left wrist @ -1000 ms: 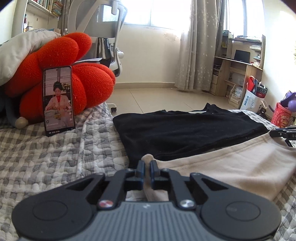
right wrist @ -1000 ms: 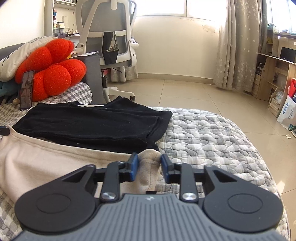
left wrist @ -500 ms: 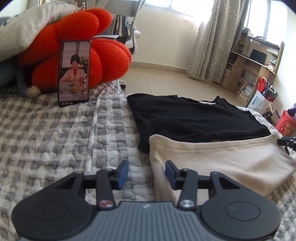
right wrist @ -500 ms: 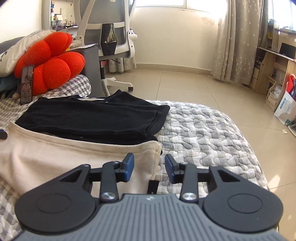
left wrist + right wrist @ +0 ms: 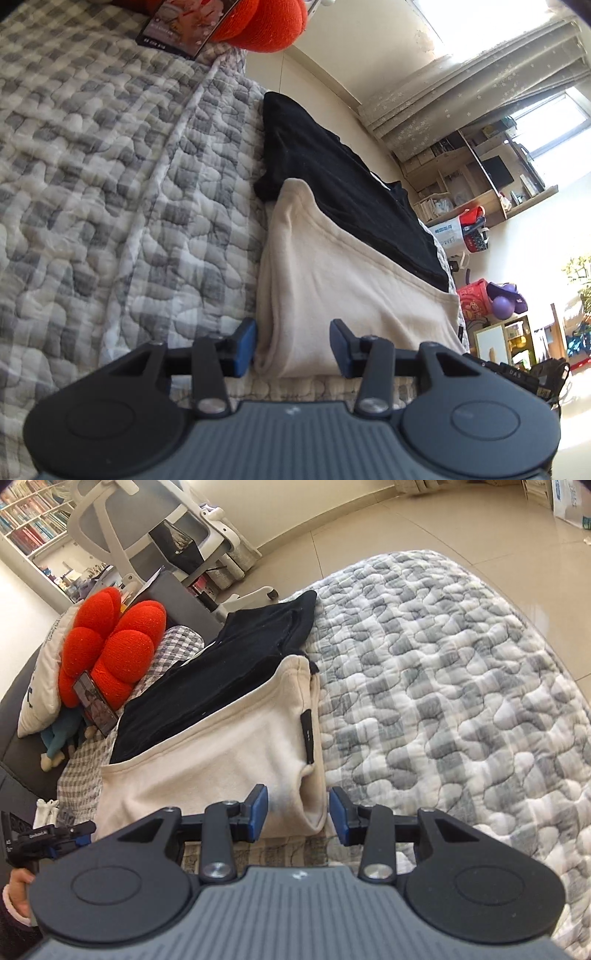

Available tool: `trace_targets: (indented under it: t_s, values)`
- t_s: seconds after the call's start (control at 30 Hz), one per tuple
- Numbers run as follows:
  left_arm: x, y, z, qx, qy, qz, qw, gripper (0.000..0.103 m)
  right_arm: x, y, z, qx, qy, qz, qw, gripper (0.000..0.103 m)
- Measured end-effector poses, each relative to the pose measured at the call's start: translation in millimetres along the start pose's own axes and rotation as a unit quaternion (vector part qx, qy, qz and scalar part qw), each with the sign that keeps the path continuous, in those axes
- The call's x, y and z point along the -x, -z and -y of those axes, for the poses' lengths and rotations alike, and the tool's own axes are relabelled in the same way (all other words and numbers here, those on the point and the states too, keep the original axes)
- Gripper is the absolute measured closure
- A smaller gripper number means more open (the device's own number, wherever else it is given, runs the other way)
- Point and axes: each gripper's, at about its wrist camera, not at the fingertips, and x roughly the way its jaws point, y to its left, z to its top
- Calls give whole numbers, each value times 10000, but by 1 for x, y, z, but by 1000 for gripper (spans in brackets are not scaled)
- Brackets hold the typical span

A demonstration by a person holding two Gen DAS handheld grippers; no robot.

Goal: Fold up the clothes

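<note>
A folded beige garment (image 5: 332, 280) (image 5: 221, 760) lies on the quilted bed, its far edge overlapping a folded black garment (image 5: 332, 173) (image 5: 221, 675). My left gripper (image 5: 291, 347) is open, its blue pads straddling the beige garment's near left corner without pinching it. My right gripper (image 5: 297, 814) is open too, pads either side of the garment's near right corner, just short of a black label (image 5: 307, 738). The left gripper (image 5: 51, 840) and a hand show at the lower left of the right wrist view.
The grey-and-white quilt (image 5: 92, 184) (image 5: 443, 686) covers the bed. A red flower cushion (image 5: 110, 646) with a phone (image 5: 96, 705) leaning on it sits at the bed's head. An office chair (image 5: 155, 528) stands behind, shelves and bags (image 5: 476, 229) to the right.
Both grippers let go of the beige garment's far corners, opened wide, pulled back toward its near edge and tilted downward. The beige garment now lies flat, folded.
</note>
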Motion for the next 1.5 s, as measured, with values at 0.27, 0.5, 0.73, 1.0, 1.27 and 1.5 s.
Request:
trace_targets:
  t_s: [0.27, 0.5, 0.73, 1.0, 1.27, 1.5]
  values:
    - [0, 6, 19, -486, -481, 252, 9973, 98, 5, 1, 1, -38, 102, 166, 9998, 92]
    - [-9, 3, 15, -592, -537, 210, 9966, 92, -2, 5, -3, 518, 412, 127, 9977, 88]
    - [5, 15, 57, -1917, -1040, 798, 9727, 59, 16, 15, -41, 1844, 1122, 846, 9728, 69]
    - [-27, 36, 118, -3501, -487, 596, 9336, 70, -13, 25, -90, 2706, 357, 767, 9590, 69]
    - [-70, 65, 138, -4206, 287, -37, 9068, 77, -51, 32, -134, 3166, -212, 245, 9480, 69]
    - [-77, 77, 127, -4074, 429, -72, 9122, 77, -90, 33, -152, 3548, -161, -34, 9348, 69]
